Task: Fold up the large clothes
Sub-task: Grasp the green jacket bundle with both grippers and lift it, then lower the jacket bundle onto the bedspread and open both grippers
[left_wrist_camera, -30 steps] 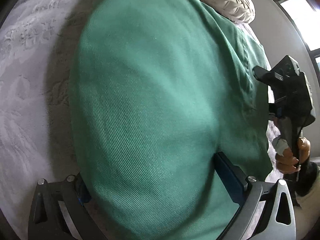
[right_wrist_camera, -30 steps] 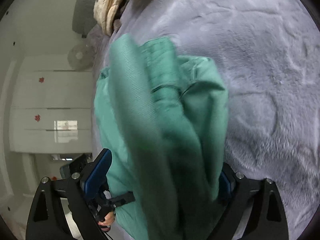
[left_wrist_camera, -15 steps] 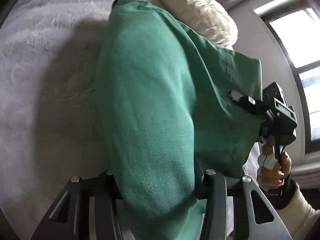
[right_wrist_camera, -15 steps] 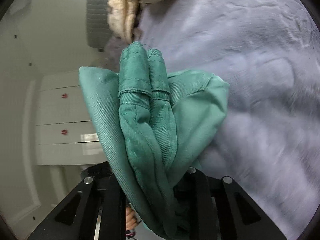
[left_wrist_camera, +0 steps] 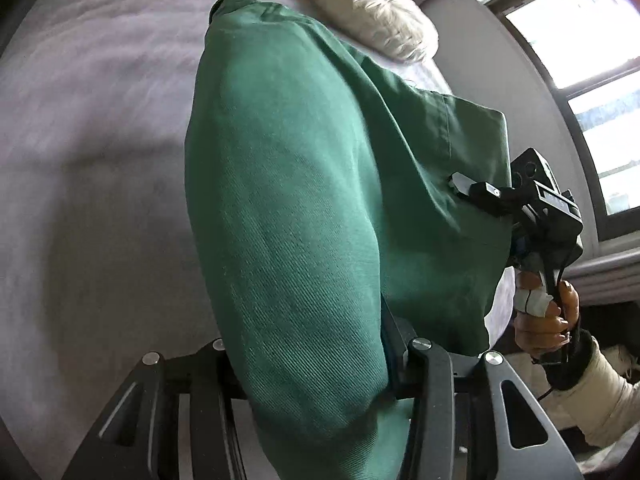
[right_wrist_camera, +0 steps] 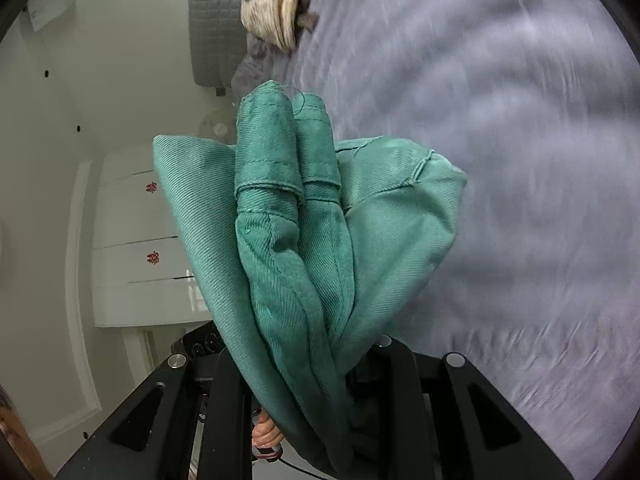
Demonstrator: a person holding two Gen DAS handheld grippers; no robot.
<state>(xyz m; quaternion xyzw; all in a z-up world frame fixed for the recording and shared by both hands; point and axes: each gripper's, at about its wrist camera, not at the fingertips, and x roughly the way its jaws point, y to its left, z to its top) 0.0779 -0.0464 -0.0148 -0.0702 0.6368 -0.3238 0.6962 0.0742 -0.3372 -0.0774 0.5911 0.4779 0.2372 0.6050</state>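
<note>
A large green twill garment [left_wrist_camera: 304, 184] hangs between my two grippers above a grey bed. My left gripper [left_wrist_camera: 316, 364] is shut on one bunched end of it; the cloth hides the fingertips. In the left wrist view my right gripper [left_wrist_camera: 464, 182] clamps the garment's far hemmed edge at the right. In the right wrist view the right gripper [right_wrist_camera: 296, 356] is shut on several gathered folds of the garment [right_wrist_camera: 296, 216], hems uppermost, which hang out past the fingers.
The grey plush bed cover [left_wrist_camera: 88, 168] lies under the garment and also shows in the right wrist view [right_wrist_camera: 520, 160]. A cream pillow [left_wrist_camera: 376, 20] and a beige bundle [right_wrist_camera: 276, 4] lie at the bed head. A window [left_wrist_camera: 592, 80] is right; white cabinets [right_wrist_camera: 136, 260] stand left.
Both grippers have shut on the garment and lifted it off the bed. The cloth has drawn into a narrower hanging fold between them.
</note>
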